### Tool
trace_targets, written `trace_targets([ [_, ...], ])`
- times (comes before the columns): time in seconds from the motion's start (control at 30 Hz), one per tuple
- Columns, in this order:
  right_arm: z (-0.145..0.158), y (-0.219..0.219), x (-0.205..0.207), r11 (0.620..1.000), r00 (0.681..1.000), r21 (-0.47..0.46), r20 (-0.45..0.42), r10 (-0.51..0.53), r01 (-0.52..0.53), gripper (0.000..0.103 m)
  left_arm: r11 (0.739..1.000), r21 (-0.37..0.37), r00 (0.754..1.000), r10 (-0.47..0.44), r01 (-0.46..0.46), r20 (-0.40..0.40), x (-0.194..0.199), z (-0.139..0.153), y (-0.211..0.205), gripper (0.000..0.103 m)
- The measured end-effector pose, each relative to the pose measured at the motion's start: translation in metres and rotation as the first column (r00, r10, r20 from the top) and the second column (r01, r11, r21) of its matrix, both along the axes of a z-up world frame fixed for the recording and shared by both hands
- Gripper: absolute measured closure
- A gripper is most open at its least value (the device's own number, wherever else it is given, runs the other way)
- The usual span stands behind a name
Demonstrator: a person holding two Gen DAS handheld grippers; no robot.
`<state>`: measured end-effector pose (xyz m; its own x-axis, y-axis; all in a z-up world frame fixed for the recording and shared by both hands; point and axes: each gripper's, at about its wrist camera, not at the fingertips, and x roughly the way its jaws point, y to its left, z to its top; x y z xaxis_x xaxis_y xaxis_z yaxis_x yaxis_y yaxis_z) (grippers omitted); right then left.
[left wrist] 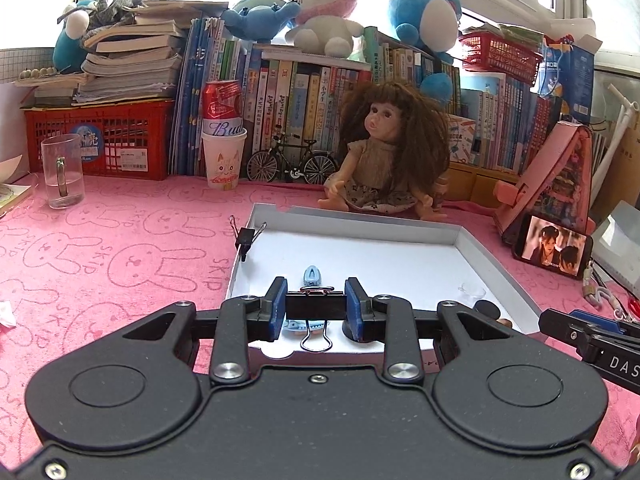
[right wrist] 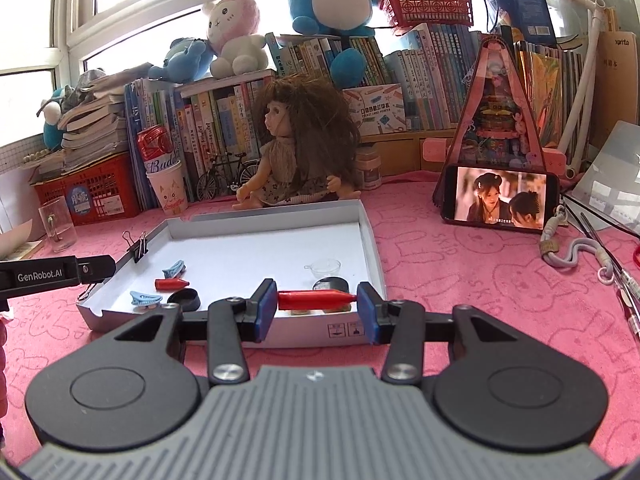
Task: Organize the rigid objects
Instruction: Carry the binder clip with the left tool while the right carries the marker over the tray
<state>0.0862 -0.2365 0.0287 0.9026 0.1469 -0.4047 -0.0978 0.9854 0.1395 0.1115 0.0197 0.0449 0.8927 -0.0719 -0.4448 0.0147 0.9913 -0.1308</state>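
The left gripper has its fingers clenched on a black binder clip, held over the near edge of the white tray. The right gripper grasps a red crayon lengthwise between its fingers, above the tray's near right corner. In the tray lie two blue hair clips, another red crayon and a black cap. A second binder clip grips the tray's far left rim.
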Motion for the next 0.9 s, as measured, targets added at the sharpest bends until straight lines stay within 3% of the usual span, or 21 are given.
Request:
trace_targets([
  [0.67, -0.004, -0.001, 0.029, 1.000, 1.000, -0.011, 0.017, -0.017, 0.017, 0.054, 1.000, -0.015, 0.999, -0.005, 0.004, -0.041, 0.032, -0.014, -0.010, 0.074],
  [0.9, -0.008, 0.000, 0.045, 1.000, 1.000, -0.008, 0.022, -0.018, 0.018, 0.054, 1.000, 0.013, 0.998, 0.006, -0.005, -0.057, 0.052, -0.017, -0.016, 0.074],
])
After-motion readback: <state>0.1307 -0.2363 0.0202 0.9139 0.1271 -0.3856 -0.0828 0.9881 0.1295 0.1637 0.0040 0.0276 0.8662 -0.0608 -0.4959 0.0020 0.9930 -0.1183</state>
